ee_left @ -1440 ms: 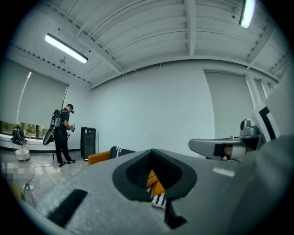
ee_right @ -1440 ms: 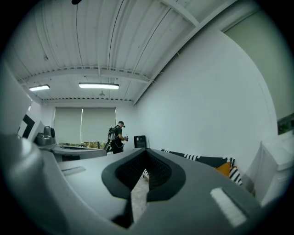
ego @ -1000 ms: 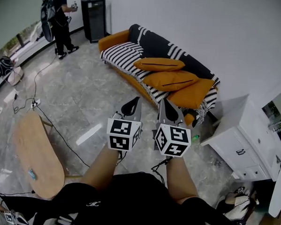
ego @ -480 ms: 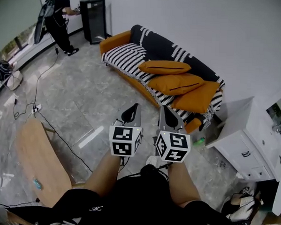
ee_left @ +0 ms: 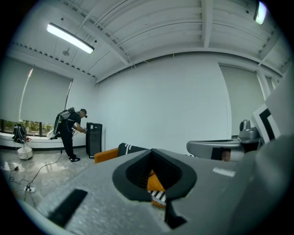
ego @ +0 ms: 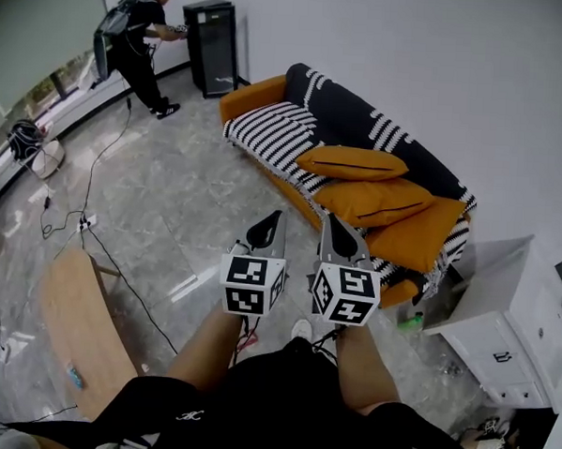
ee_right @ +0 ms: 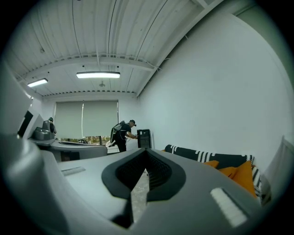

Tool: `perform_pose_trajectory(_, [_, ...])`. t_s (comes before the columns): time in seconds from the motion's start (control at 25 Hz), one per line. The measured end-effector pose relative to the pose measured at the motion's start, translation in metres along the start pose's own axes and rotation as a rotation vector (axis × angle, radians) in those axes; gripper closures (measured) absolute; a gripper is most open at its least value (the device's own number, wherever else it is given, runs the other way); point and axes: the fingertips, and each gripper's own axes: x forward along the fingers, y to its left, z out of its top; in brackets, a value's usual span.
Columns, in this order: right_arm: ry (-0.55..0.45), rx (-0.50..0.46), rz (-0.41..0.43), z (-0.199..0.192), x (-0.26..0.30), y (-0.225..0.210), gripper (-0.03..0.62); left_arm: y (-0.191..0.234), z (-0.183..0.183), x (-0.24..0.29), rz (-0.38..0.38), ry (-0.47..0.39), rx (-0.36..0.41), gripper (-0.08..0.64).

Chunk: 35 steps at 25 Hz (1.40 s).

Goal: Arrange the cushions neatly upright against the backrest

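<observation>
Only the head view shows all three cushions (ego: pixel 371 200) lying flat on the sofa (ego: pixel 267 138); the gripper views show the left tool (ee_left: pixel 152 151) and right tool (ee_right: pixel 146 150) closed, empty.

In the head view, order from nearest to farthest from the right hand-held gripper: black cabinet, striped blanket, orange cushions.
From the right hand-held gripper:
1. orange cushions, near end of the sofa
2. striped blanket, on its far seat
3. black cabinet, far corner

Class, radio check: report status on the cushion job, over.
Left gripper and right gripper shut, empty, short of sofa. Three orange cushions lying overlapped, none upright. Cable on floor, off left.
</observation>
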Motion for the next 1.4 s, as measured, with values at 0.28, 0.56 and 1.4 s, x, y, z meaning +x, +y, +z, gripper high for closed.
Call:
perform_pose_trajectory(0.28, [-0.027, -0.005, 0.031, 0.036, 0.084, -0.059, 0.584, 0.012, 0.033, 0.099, 0.050, -0.015, -0.005, 0.552])
perform_pose_trajectory(0.56, [-0.024, -0.022, 0.071, 0.042, 0.138, -0.108, 0.584, 0.020, 0.046, 0.177, 0.144, -0.038, 0.003, 0.552])
perform_pose_trajectory(1.4, [0.036, -0.037, 0.062, 0.021, 0.232, -0.176, 0.584, 0.022, 0.033, 0.308, 0.060, -0.009, -0.076, 0.552])
